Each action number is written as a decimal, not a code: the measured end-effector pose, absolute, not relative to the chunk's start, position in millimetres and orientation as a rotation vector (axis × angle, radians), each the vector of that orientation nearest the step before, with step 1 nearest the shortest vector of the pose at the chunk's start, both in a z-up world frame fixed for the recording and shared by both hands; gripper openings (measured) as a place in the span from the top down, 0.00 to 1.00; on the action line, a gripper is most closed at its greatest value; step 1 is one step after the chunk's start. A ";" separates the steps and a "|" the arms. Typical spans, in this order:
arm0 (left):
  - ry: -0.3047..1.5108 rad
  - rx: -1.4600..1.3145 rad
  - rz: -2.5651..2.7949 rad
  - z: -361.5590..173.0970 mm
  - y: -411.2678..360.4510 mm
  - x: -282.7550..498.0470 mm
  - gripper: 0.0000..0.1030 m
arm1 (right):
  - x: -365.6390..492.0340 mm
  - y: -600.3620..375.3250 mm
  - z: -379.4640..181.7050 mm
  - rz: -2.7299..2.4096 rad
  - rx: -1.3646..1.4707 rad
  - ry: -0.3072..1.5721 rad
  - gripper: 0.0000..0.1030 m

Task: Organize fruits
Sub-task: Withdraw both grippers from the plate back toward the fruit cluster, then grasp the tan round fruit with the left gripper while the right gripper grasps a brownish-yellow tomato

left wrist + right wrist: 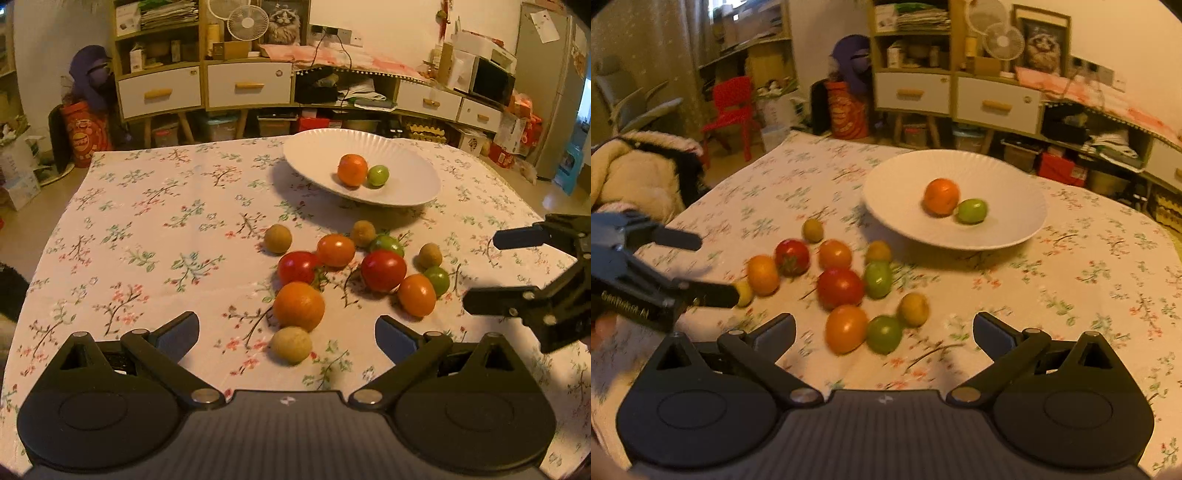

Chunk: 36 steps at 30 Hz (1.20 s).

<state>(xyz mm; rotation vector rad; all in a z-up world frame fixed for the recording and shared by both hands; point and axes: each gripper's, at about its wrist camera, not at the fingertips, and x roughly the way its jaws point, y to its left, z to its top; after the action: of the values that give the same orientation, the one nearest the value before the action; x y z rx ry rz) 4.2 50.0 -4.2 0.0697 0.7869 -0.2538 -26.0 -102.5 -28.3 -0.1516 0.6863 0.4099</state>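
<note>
Both grippers, left (287, 334) and right (884, 332), gape empty; only the right view shows a red chair (733, 107).

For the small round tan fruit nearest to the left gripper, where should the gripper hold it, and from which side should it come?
Grip the small round tan fruit across its widest middle, coming from the near side, slightly above. It lies between the open left gripper fingers already; its left and right sides look free, while the large orange fruit sits right behind it.

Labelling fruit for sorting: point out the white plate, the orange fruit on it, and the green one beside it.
white plate (314, 155): left wrist view, bare rim.
orange fruit (352, 170): left wrist view, centre.
green fruit (378, 175): left wrist view, centre.
</note>
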 end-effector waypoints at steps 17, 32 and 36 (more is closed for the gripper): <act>0.852 0.089 -0.217 -39.9 69.2 -16.0 0.05 | -64.7 -82.4 -53.9 0.541 -0.218 0.685 0.01; 0.727 0.115 -0.256 -45.3 51.9 -19.7 0.10 | -86.1 -61.2 -71.4 0.610 -0.328 0.656 0.14; 0.712 0.100 -0.279 -43.1 47.8 -18.3 0.26 | -95.4 -55.8 -71.5 0.639 -0.381 0.623 0.26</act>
<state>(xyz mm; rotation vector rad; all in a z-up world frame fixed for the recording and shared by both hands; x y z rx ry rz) -18.3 47.8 -43.1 0.1003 0.7118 -0.2793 -95.4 -55.8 -71.5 -0.3812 0.6229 0.6393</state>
